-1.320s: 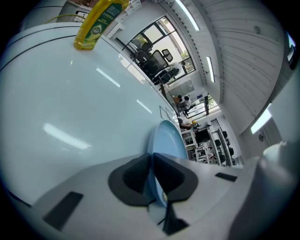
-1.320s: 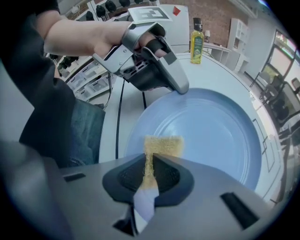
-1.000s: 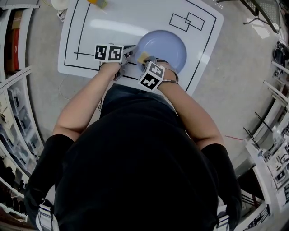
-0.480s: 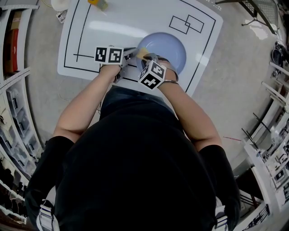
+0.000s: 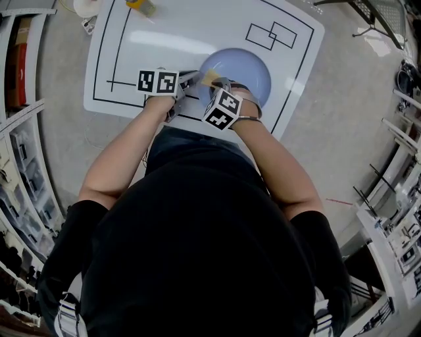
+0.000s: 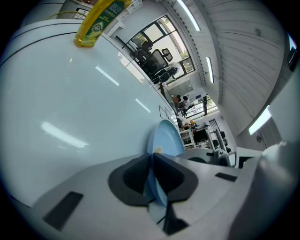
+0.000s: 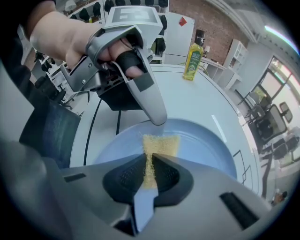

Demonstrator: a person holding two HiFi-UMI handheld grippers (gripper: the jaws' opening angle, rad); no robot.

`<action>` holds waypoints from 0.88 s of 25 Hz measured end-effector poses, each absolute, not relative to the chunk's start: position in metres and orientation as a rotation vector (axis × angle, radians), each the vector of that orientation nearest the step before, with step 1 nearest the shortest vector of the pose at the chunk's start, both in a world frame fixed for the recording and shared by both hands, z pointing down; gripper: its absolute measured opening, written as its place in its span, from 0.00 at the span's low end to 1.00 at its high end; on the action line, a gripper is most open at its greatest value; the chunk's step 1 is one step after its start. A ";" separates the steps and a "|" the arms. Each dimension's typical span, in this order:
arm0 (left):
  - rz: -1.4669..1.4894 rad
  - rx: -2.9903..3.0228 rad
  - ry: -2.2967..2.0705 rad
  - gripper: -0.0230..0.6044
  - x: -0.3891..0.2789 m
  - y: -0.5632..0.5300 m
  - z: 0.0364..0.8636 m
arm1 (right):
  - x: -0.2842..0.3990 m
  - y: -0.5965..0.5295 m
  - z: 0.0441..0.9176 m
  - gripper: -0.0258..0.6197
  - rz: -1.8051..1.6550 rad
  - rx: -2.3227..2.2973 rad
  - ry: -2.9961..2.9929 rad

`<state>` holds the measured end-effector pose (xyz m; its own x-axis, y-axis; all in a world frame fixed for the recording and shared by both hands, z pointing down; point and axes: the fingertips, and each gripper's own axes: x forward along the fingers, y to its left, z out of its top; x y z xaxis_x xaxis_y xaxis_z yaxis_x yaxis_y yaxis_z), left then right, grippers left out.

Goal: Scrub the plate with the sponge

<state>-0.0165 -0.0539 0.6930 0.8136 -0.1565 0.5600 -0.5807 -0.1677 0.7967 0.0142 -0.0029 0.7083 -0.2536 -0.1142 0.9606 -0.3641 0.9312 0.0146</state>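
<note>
Now the sponge [image 5: 209, 78] sits slightly higher in the head view than it did a second ago. It has slid a short way across the blue plate [image 5: 245, 69] toward the plate's left rim. The right gripper [image 5: 214, 83] has carried it there, and its fingers are clamped on the sponge's near end. In the right gripper view the yellow pad [image 7: 160, 144] sticks out past the fingers, and its far edge appears to lie flat on the plate's inner surface [image 7: 211, 150].

Nothing else has shifted. The left gripper [image 5: 191, 74] keeps its spot at the plate's left edge, and in its own view its fingers [image 6: 129, 178] are closed on the thin rim of the plate [image 6: 166, 138], pinning it. The plate itself lies where it lay before, on the white worktop [image 5: 171, 33], inside the black outline and toward the upper centre of the head view. The yellow bottle [image 5: 142, 5] stands well apart at the top edge.

I read the short slide as one scrubbing stroke in progress, with the plate held steady against it. The sponge now lies just beside the left gripper's tip [image 7: 154, 112], so this stroke has little room left in that direction. The plate's wide right side lies away from the sponge.
</note>
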 end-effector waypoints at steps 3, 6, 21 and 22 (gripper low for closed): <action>0.413 1.725 -0.574 0.09 -0.016 -0.054 0.693 | 0.015 -0.009 0.708 0.09 0.230 0.365 -1.830; 0.414 1.726 -0.575 0.09 -0.016 -0.054 0.693 | 0.019 -0.017 0.708 0.09 0.219 0.385 -1.830; 0.406 1.720 -0.580 0.09 -0.012 -0.055 0.693 | 0.084 -0.070 0.708 0.09 0.252 0.548 -1.759; 0.407 1.720 -0.580 0.09 -0.013 -0.055 0.692 | 0.090 -0.070 0.708 0.09 0.256 0.555 -1.751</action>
<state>-0.0126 -0.0553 0.6924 0.8134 -0.1610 0.5590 -0.5804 -0.1604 0.7984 0.0900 -0.0700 0.7083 -0.1650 -0.2290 0.9593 -0.4940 0.8610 0.1206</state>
